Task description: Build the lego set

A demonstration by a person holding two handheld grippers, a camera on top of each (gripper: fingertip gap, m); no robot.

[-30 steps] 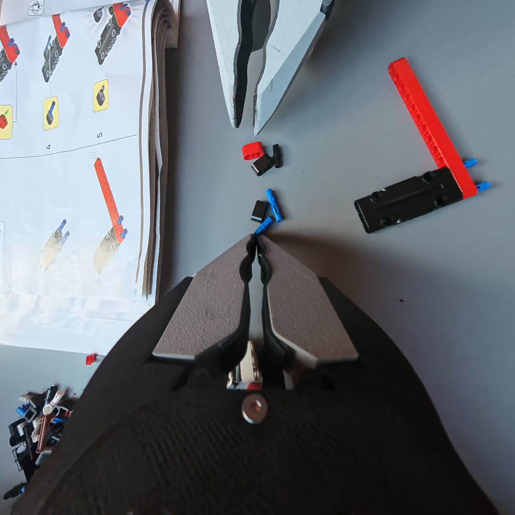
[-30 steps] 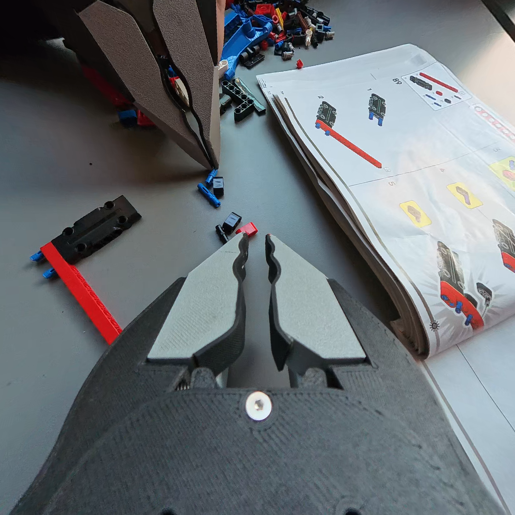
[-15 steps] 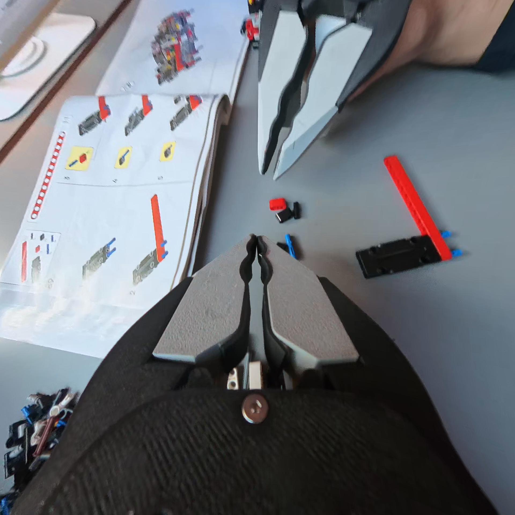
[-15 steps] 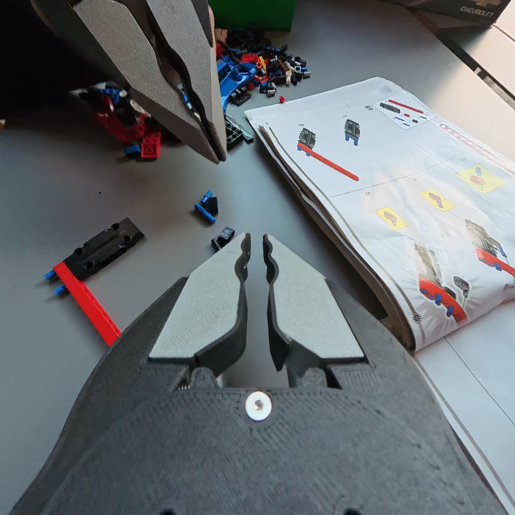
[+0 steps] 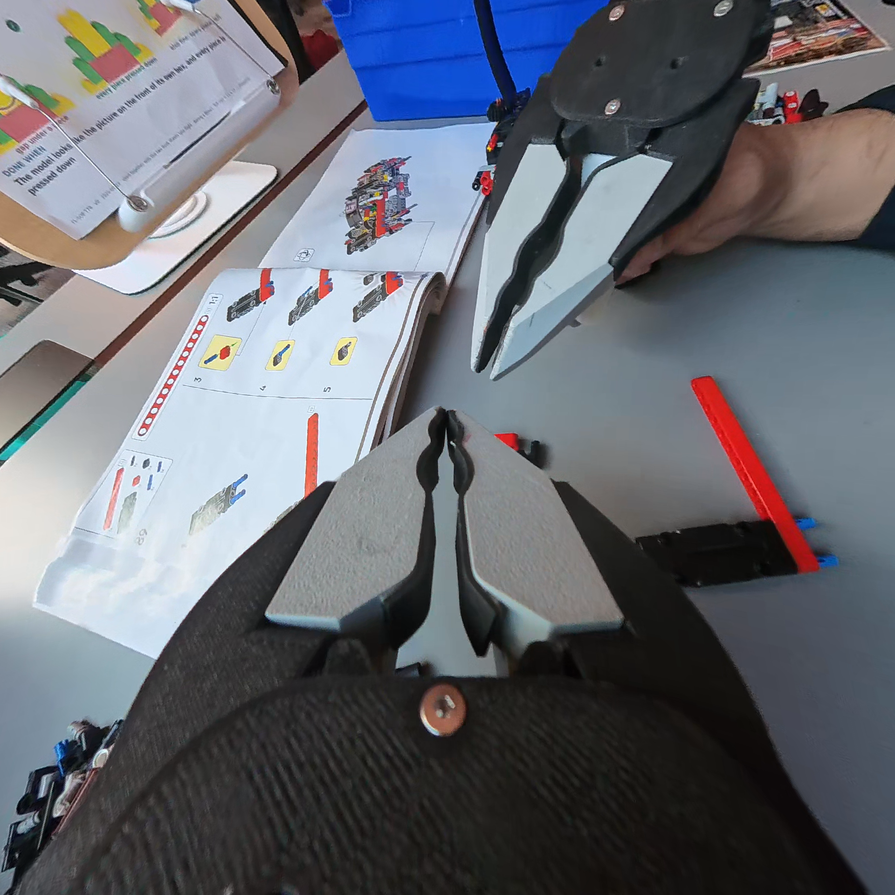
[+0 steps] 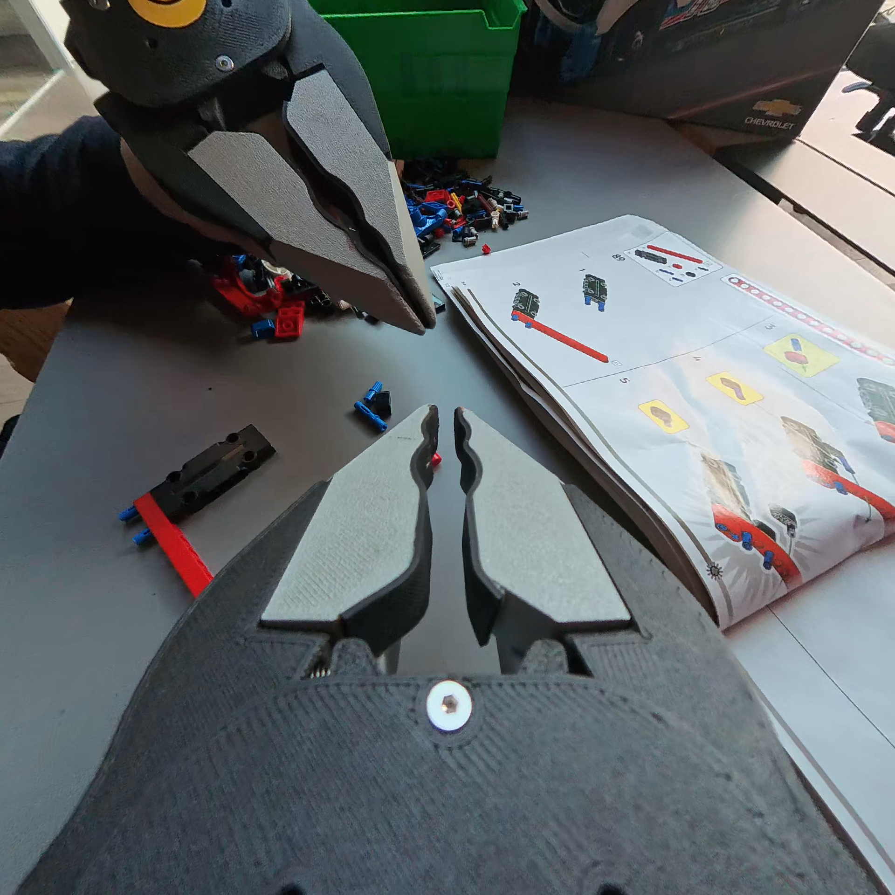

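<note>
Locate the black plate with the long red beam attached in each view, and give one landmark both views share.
Left wrist view: black plate with the red beam lies at right, beside the left gripper.
Right wrist view: the same assembly lies at left on the grey table.
Shared landmark: the open instruction booklet.

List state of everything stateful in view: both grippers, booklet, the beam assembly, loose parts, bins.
Left gripper: shut, nothing held, raised off the table.
Right gripper: slightly open, nothing gripped, above a small red piece.
Instruction booklet: lying open.
Red beam: flat, joined to the black plate by blue pins.
Blue pins and black piece: loose on the table.
Green bin: upright.
</note>
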